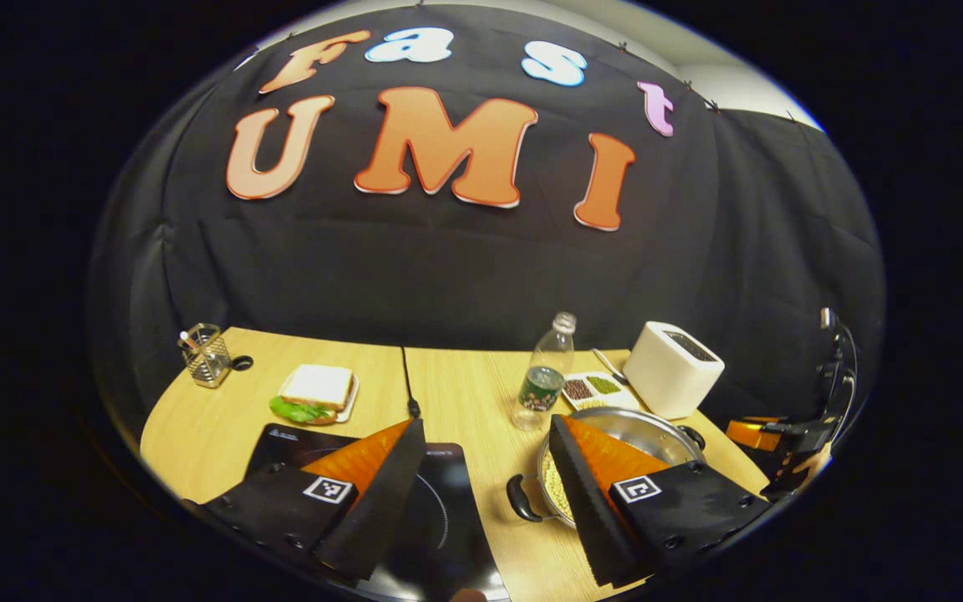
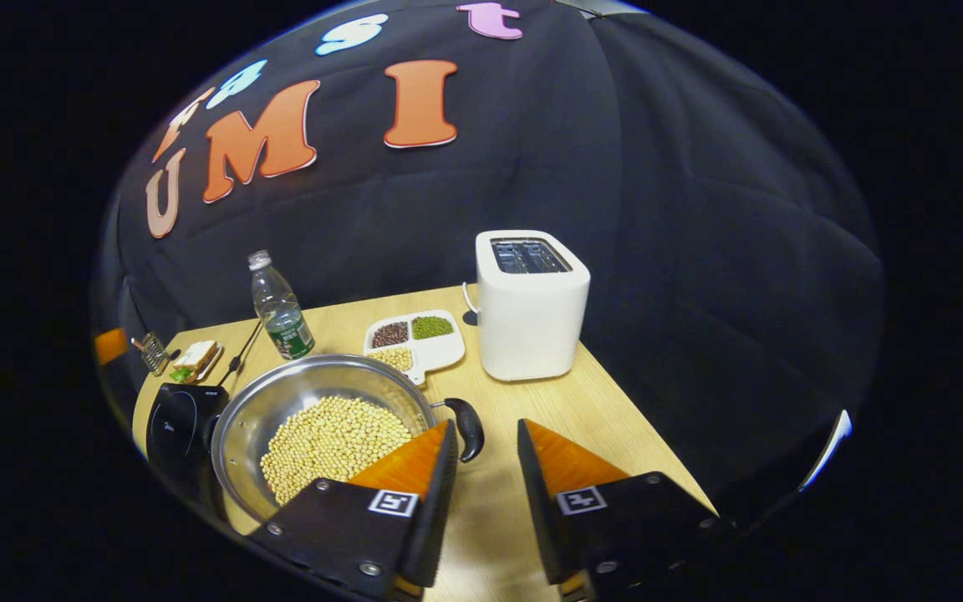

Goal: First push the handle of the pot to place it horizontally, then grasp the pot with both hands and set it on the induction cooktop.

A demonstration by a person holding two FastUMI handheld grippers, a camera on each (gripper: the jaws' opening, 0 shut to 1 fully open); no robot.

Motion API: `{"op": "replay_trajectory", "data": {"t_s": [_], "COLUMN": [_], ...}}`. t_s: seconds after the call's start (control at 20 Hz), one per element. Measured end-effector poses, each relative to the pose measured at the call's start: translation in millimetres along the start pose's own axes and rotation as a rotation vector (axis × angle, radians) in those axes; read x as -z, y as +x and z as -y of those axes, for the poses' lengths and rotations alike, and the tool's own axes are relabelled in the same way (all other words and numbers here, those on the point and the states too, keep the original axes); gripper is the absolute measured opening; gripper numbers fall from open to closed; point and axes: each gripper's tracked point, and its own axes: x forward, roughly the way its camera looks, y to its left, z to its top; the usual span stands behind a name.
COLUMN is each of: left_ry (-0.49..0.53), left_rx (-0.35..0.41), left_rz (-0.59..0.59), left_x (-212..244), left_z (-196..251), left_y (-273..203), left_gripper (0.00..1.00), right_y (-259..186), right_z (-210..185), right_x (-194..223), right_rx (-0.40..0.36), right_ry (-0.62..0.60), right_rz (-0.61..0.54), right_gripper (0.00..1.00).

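- Two grippers hang above a light wooden table [image 1: 465, 393], each with its fingers spread and nothing between them.
- In the left gripper view, the left gripper [image 1: 481, 493] fills the bottom of the frame; its left finger lies over the black induction cooktop [image 1: 440, 510] at lower centre-left, its right finger in front of the pot [image 1: 640, 431] at lower right.
- In that view the pot's near black handle [image 1: 523, 499] juts towards the gap between the fingers, and a second handle [image 1: 693, 436] shows on the far rim.
- In the right gripper view, the right gripper [image 2: 486, 493] sits at bottom centre, open, with bare tabletop between its fingers.
- There the steel pot [image 2: 314, 401], holding pale beans [image 2: 331, 443], stands at lower left, just beside the cooktop [image 2: 176, 426] and not on it; its black handle [image 2: 466, 426] pokes out just above the gripper's left fingertip.
- Behind the pot stand a plastic bottle [image 2: 279, 309], a divided dish of beans [image 2: 415, 339] and a white toaster [image 2: 532, 305].
- The left gripper view has a sandwich on a plate [image 1: 316, 393] and a wire holder [image 1: 204, 355] at middle left.
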Motion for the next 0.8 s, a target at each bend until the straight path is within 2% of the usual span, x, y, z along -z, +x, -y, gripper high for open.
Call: {"op": "replay_trajectory", "data": {"t_s": [0.1,0.3,0.55,0.8], "left_ry": [0.006,-0.001,-0.027,-0.068], "left_rx": [0.020,0.050,0.047,0.017], "left_rz": [-0.059,-0.165,-0.265,-0.308], "left_x": [30,77,116,135], "left_z": [13,38,47,42], "left_y": [16,43,75,98], "left_gripper": [0.98,0.98,0.98,0.98], "right_y": [4,23,52,77], "right_z": [-8,-14,-16,-23], "right_x": [-2,4,18,42], "right_rx": [-0.013,-0.027,-0.031,-0.054], "right_ry": [-0.026,-0.037,-0.029,-0.017], "right_rz": [0.007,-0.017,-0.070,-0.150], "right_gripper": [0.68,0.93,0.94,0.94]}}
